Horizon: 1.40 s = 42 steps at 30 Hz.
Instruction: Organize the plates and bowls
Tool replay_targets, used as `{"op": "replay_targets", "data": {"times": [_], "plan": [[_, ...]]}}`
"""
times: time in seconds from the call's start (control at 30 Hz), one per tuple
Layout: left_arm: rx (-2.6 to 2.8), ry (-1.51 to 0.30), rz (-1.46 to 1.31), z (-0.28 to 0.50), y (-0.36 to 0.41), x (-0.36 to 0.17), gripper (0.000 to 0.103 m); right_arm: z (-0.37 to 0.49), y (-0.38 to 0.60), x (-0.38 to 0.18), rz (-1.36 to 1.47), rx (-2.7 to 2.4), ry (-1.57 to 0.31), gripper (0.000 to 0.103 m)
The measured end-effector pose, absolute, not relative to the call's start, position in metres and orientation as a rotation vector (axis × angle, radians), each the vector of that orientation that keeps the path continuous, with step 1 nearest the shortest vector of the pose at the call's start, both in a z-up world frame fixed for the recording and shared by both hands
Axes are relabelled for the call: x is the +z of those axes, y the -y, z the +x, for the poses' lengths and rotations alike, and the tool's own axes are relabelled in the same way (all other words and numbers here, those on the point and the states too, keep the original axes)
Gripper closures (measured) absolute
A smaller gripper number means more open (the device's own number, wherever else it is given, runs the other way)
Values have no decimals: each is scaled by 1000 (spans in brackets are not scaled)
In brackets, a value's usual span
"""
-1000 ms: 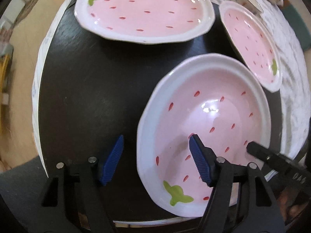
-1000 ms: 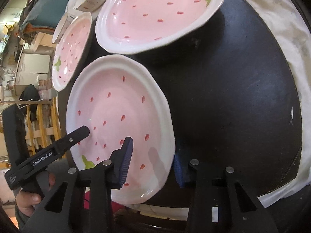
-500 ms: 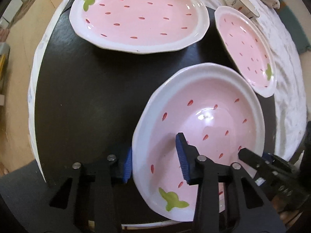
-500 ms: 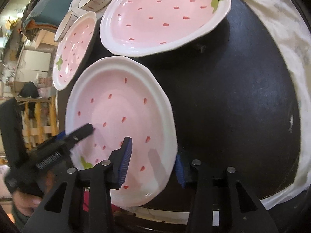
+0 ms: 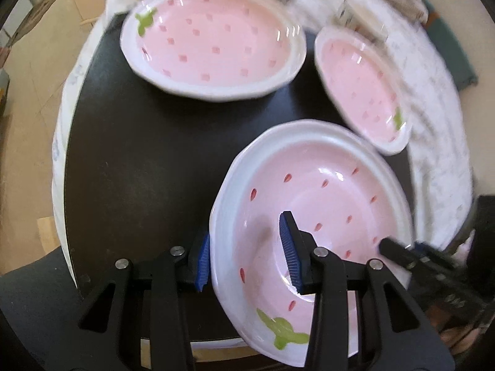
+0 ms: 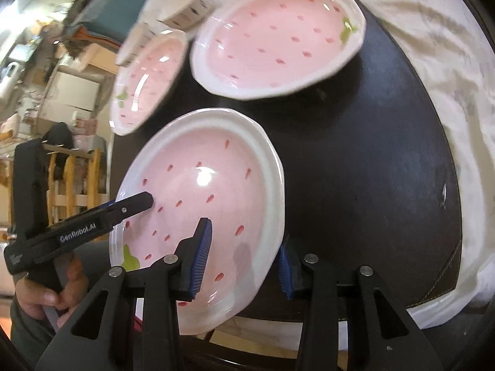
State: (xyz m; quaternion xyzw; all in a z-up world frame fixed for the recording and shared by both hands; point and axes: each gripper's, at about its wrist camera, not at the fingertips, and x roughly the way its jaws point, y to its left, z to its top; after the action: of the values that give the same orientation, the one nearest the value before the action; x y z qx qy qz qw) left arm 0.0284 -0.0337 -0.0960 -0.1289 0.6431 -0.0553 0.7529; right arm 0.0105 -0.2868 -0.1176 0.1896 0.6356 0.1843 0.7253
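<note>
A pink strawberry-pattern plate (image 5: 324, 201) with a white rim hangs between both grippers just above the black round table (image 5: 139, 154). My left gripper (image 5: 246, 258) is shut on its left rim, one blue pad inside and one outside. In the right wrist view the same plate (image 6: 201, 185) has my right gripper (image 6: 243, 264) shut on its right rim. Each gripper also shows in the other's view: the right gripper (image 5: 393, 245) and the left gripper (image 6: 136, 204). A larger matching plate (image 5: 213, 40) and a smaller one (image 5: 362, 86) lie farther back.
Pale patterned bowls (image 6: 185, 9) stand behind the plates on a white cloth (image 5: 439, 123) draped over the table's far side. A hand (image 6: 46, 293) holds the left gripper's handle. Bare black tabletop (image 6: 371, 154) stretches to the right of the held plate.
The left gripper's jaws, wide apart a second ago, have shut on the plate's left rim. Both grippers have since risen with the plate, and the far plates blur.
</note>
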Motion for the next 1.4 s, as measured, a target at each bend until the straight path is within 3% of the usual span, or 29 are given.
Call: {"op": "replay_targets", "data": {"times": [0.23, 0.7, 1.4], "plan": [[-160, -1256, -312, 38, 18, -53, 67, 14, 282, -98, 439, 485, -1340, 63], [-75, -1235, -325, 58, -11, -34, 67, 32, 258, -86, 457, 561, -1300, 63], [87, -1268, -298, 162, -57, -54, 66, 158, 194, -95, 400, 662, -1308, 63]]}}
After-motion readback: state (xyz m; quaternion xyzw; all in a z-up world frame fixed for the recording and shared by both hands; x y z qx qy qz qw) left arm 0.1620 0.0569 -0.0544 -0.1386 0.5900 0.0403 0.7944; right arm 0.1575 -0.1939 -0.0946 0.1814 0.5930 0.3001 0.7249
